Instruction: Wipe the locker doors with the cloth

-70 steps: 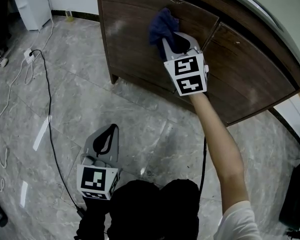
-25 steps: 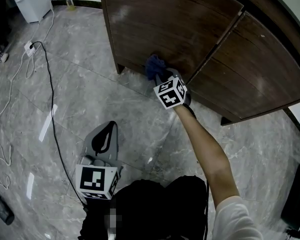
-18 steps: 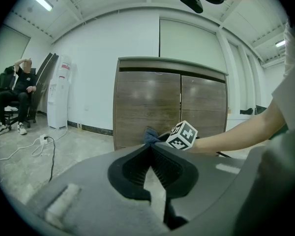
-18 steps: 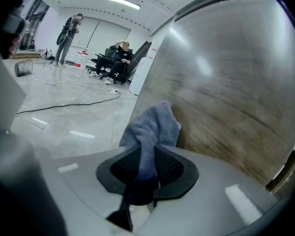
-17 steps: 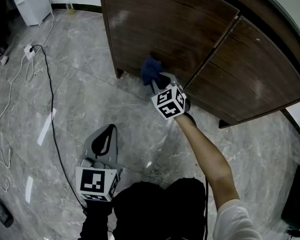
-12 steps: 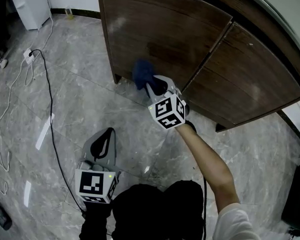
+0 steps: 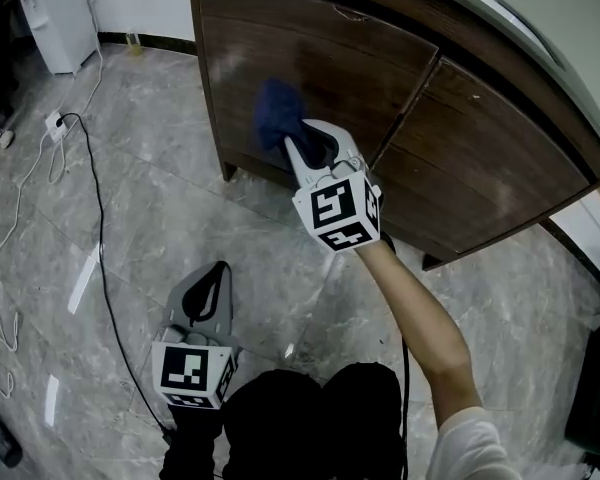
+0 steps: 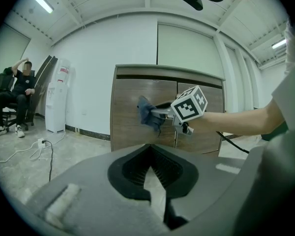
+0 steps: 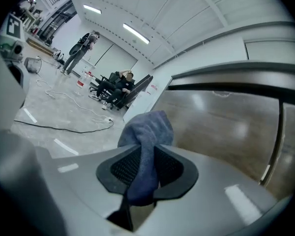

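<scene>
A dark wooden locker has a left door (image 7: pixel 320 58) and a right door (image 7: pixel 480 158). My right gripper (image 7: pixel 298 140) is shut on a blue cloth (image 7: pixel 277 111), and the cloth presses against the left door about midway up, near its left edge. In the right gripper view the cloth (image 9: pixel 146 146) bunches out between the jaws in front of the door (image 9: pixel 221 127). My left gripper (image 7: pixel 212 290) hangs low over the floor, away from the locker. Its jaws are shut with nothing between them (image 8: pixel 150 173). The left gripper view shows the locker (image 8: pixel 132 107) and the cloth (image 8: pixel 148 114) ahead.
A black cable (image 7: pixel 98 198) runs across the grey marble floor (image 7: pixel 140 178) to a power strip (image 7: pixel 55 120) at the left. A white appliance (image 7: pixel 55 8) stands at the far left. A seated person (image 8: pixel 12 100) is in the room's background.
My right gripper has carried the cloth from the bottom edge of the left door upward and to the left. The left gripper has stayed low over the floor.
</scene>
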`<state>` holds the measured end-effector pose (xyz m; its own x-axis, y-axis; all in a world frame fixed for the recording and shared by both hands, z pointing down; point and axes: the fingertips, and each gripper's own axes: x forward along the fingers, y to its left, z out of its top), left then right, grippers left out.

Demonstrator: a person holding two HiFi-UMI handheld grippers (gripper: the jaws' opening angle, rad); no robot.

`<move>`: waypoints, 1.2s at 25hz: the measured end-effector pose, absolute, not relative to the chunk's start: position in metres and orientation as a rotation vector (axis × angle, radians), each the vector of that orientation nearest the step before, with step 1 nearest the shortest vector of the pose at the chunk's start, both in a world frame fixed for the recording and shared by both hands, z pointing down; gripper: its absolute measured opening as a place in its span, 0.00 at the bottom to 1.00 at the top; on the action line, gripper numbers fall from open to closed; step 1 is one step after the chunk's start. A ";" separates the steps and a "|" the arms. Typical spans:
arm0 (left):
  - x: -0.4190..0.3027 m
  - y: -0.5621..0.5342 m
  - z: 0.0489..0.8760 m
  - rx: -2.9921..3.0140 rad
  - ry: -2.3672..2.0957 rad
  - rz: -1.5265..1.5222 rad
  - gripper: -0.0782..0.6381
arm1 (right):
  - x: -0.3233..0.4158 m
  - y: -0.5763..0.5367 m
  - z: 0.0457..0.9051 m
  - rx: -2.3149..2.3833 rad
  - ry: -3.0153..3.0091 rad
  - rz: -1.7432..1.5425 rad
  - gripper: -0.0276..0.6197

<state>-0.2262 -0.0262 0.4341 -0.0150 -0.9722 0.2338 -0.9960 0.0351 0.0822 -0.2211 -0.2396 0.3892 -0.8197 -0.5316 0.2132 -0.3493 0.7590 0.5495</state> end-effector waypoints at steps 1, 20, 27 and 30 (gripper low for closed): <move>-0.226 -0.026 0.434 2.031 -2.084 0.154 0.11 | -0.222 -0.239 0.377 0.684 -2.603 -0.743 0.17; -0.229 -0.024 0.443 2.024 -2.069 0.138 0.11 | -0.265 -0.307 0.261 0.850 -2.515 -0.904 0.17; -0.233 -0.026 0.451 2.008 -2.058 0.130 0.11 | -0.272 -0.306 0.325 0.795 -2.470 -0.820 0.17; -0.238 -0.025 0.456 1.994 -2.059 0.132 0.11 | -0.277 -0.305 0.350 0.784 -2.467 -0.769 0.17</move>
<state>-0.2384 -0.0249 0.4556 -0.0150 -0.9665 0.2562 -0.9913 0.0478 0.1223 -0.2767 -0.3046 0.3503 -0.7441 -0.6264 0.2323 -0.3834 0.6851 0.6195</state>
